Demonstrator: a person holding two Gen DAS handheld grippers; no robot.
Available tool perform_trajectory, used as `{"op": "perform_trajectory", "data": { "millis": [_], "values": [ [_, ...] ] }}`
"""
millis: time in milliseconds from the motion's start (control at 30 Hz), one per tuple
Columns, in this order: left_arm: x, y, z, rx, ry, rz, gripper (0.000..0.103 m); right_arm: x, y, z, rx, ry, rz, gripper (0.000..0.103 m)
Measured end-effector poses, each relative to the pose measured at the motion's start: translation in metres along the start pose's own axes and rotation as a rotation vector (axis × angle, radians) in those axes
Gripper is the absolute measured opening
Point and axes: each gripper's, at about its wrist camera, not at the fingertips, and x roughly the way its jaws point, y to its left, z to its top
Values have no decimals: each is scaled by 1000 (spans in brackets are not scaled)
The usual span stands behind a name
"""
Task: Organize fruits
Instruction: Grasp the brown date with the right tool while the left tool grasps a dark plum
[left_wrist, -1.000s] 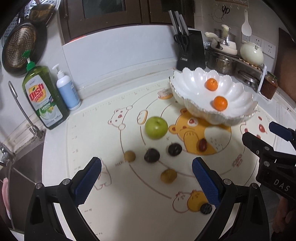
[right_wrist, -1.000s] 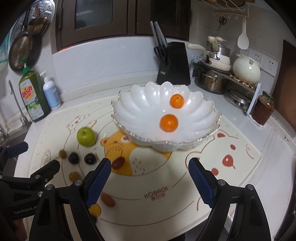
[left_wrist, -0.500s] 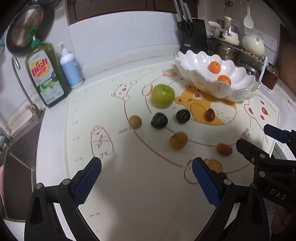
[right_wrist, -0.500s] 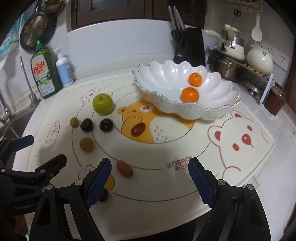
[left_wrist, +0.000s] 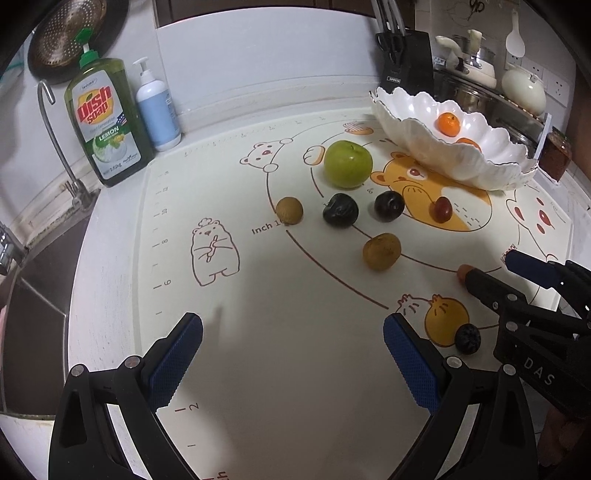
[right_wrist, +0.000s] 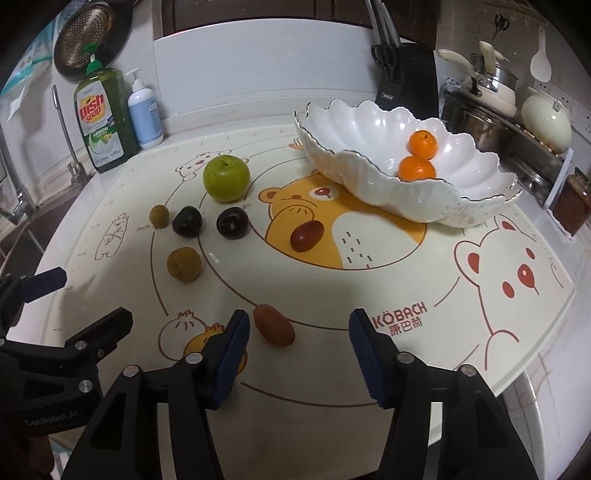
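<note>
A white scalloped bowl holds two oranges at the back right of the cartoon mat. A green apple, two dark plums, two brown longans and a red date lie on the mat. My right gripper is open, low over the mat, with a brown date just ahead between its fingers. My left gripper is open and empty over bare mat; the apple and the bowl lie far ahead of it. A small dark berry lies beside its right finger.
A dish soap bottle and a pump bottle stand at the back left by the sink and tap. A knife block, pots and a jar line the back right. The counter edge runs near the mat's front.
Both grippers have pulled back and dropped lower over the mat. The right gripper's jaws have narrowed and now frame the brown date. No fruit has moved.
</note>
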Motion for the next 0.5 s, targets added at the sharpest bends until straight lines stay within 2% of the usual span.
{"op": "perform_trajectory", "data": {
  "millis": [167, 233, 300, 500],
  "values": [
    [3, 0, -2, -8, 12, 1, 100, 8, 3, -3, -4, 18, 38, 41],
    [3, 0, -2, -11, 11, 1, 100, 9, 6, -5, -12, 19, 62, 34],
    [3, 0, -1, -16, 8, -1, 100, 8, 9, -6, -21, 15, 75, 23],
    [3, -6, -2, -20, 7, -37, 100, 6, 4, -8, -5, 16, 97, 21]
  ]
}}
